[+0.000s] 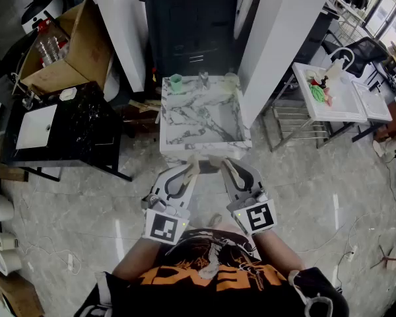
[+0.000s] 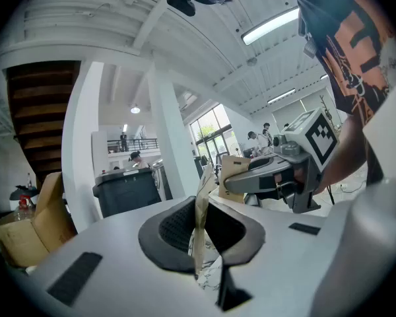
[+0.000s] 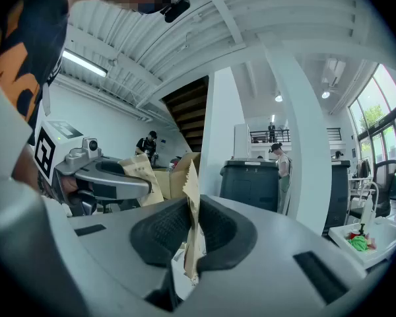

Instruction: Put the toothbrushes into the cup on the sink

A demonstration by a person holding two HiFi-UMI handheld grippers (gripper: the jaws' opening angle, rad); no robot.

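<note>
Holding one tan paper packet (image 1: 205, 162) level, near the marble counter (image 1: 201, 121), long axis lying left to right. Clenching its ends with left gripper (image 1: 192, 166) and right gripper (image 1: 224, 164). Leaving one green cup (image 1: 176, 82) standing at the counter's far edge.

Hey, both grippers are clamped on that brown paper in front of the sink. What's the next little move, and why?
Probably ease the left gripper and right gripper apart to tear the brown paper open. Both are shut on it, no bare toothbrush shows, and the green cup waits at the far edge of the sink.
</note>
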